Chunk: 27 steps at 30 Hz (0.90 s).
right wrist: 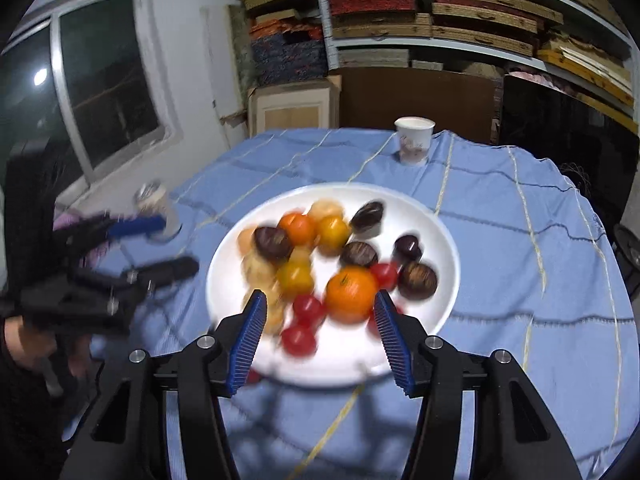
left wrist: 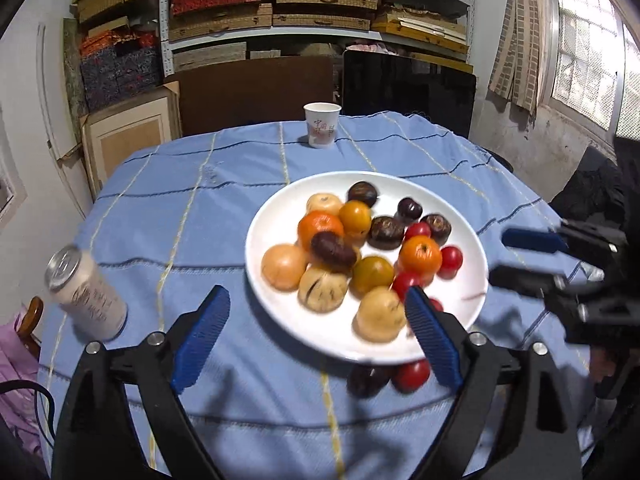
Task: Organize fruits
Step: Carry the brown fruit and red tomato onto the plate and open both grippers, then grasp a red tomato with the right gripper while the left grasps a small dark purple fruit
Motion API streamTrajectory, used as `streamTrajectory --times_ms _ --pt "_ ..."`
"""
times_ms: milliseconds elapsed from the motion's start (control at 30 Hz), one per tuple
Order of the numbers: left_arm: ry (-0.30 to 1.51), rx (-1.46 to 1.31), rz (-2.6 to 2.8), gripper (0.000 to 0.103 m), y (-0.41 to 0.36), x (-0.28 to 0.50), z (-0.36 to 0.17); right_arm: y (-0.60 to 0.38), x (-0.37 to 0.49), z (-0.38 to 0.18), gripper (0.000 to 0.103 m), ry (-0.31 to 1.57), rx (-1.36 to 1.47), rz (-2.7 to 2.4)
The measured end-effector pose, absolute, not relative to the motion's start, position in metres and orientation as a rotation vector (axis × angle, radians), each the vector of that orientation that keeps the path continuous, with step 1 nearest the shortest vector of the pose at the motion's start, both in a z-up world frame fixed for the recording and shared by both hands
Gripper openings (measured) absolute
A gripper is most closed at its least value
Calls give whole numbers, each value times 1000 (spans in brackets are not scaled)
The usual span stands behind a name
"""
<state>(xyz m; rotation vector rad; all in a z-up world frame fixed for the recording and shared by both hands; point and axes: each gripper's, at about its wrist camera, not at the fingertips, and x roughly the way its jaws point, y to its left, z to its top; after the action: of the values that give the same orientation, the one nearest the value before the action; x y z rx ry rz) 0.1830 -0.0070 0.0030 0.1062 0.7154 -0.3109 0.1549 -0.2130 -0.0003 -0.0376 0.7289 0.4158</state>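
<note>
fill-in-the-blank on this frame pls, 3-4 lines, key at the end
1. Most of the fruit sits on a white ____, not on the blue tablecloth.
2. At the table's far edge stands a paper ____.
3. Both the left gripper and the right gripper are ____, holding nothing.
4. In the left wrist view, a dark fruit and a ____ tomato lie on the cloth just off the near rim.

Missing words: plate; cup; open; red

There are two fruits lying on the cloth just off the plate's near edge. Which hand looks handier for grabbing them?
Probably the left. The dark fruit and red fruit lie on the tablecloth just ahead of the left gripper, jaws open. The right gripper, also open, points over the white plate.
</note>
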Motion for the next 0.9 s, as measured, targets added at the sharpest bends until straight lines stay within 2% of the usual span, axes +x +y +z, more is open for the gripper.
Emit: streamTrajectory --times_ms 167,300,533,667,800,833,900 --pt "775 4 -273 87 20 171 -27 -169 115 -38 56 793 -165 444" --pt "764 -10 -238 87 33 167 -38 -150 115 -54 55 842 -155 443" --pt "775 -92 -251 87 50 171 -48 -139 130 -67 45 901 -112 417" --pt "784 -84 -261 87 47 172 -51 -139 138 -72 38 909 -107 401" --pt "786 -51 -267 87 39 173 -52 -141 147 -75 36 909 -64 407" --pt "787 -42 -266 87 38 172 -53 -142 149 -76 30 909 -58 409" --pt "794 -24 -270 87 34 172 -55 -142 148 -76 29 905 -60 409"
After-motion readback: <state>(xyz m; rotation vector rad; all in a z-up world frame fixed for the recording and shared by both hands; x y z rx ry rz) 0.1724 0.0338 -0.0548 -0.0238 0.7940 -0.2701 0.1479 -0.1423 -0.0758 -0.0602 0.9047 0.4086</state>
